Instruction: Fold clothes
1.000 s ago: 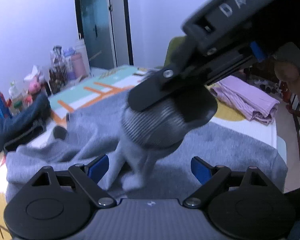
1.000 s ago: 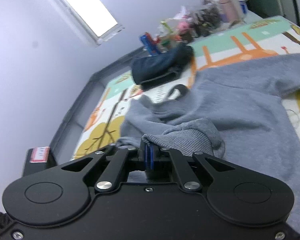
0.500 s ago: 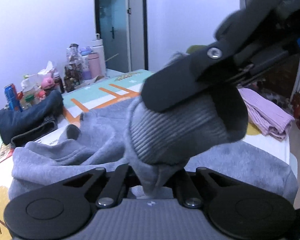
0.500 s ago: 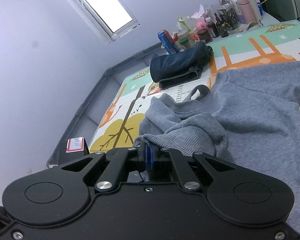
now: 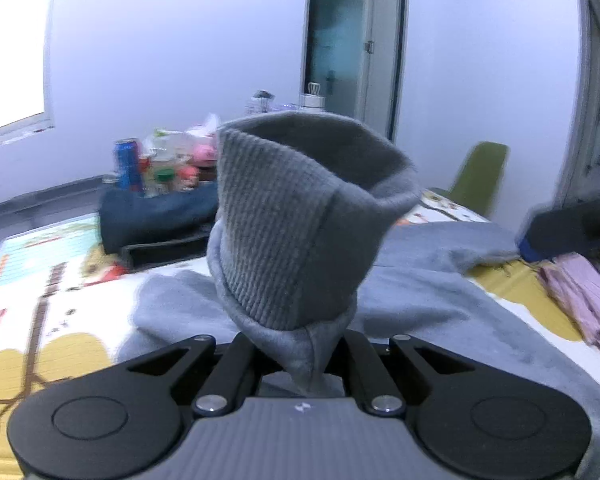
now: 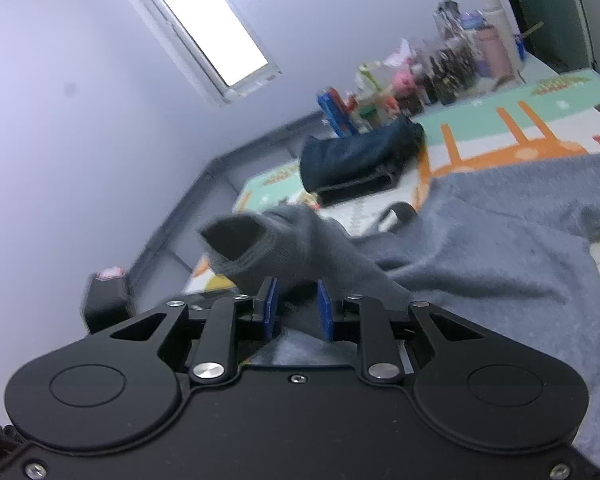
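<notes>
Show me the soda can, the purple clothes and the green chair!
soda can (image 5: 129, 164): left wrist view, on its blue side.
purple clothes (image 5: 588, 300): left wrist view, on the folded top layer.
green chair (image 5: 482, 176): left wrist view, on the backrest.

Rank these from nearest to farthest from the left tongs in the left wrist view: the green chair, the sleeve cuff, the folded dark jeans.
1. sleeve cuff: pinched in the left tongs, centre.
2. folded dark jeans: on the mat, left.
3. green chair: beyond the mat, right.
</notes>
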Action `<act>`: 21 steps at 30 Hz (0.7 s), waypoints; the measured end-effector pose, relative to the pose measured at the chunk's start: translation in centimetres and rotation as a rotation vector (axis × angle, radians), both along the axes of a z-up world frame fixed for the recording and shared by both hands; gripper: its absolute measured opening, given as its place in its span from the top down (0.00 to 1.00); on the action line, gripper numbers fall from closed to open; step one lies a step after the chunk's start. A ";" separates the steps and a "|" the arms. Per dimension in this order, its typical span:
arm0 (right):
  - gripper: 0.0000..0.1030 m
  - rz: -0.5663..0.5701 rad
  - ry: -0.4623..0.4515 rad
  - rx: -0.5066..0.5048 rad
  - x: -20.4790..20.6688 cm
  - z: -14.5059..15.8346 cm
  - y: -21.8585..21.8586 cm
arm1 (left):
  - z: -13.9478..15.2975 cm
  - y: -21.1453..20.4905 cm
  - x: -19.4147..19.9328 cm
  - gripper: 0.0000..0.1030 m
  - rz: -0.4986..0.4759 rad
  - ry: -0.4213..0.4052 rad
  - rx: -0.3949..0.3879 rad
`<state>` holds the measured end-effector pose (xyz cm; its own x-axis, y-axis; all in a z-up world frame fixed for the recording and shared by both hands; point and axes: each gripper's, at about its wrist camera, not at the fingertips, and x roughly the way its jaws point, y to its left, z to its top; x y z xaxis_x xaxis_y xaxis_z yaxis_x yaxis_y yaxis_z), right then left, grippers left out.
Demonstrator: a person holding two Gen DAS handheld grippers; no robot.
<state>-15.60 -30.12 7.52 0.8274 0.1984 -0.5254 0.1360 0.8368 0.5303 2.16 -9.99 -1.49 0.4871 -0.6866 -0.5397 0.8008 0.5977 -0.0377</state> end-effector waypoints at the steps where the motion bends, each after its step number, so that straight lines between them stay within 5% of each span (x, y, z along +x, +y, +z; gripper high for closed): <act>1: 0.79 -0.001 0.015 0.004 0.1 -0.3 -0.1 | 0.1 0.4 0.4 0.96 0.024 -0.004 0.004; 10: 0.79 -0.020 0.166 0.036 1.2 -4.4 0.1 | 0.1 4.9 4.2 0.97 0.233 -0.026 0.054; 21: 0.79 0.001 0.226 0.043 2.8 -6.6 1.4 | -0.4 11.9 8.2 0.97 0.517 -0.008 0.079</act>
<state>-12.83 -28.71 0.89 0.6894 0.2258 -0.6883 0.2545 0.8141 0.5220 10.32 1.87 -1.92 0.7559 -0.3128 -0.5751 0.4005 0.9158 0.0283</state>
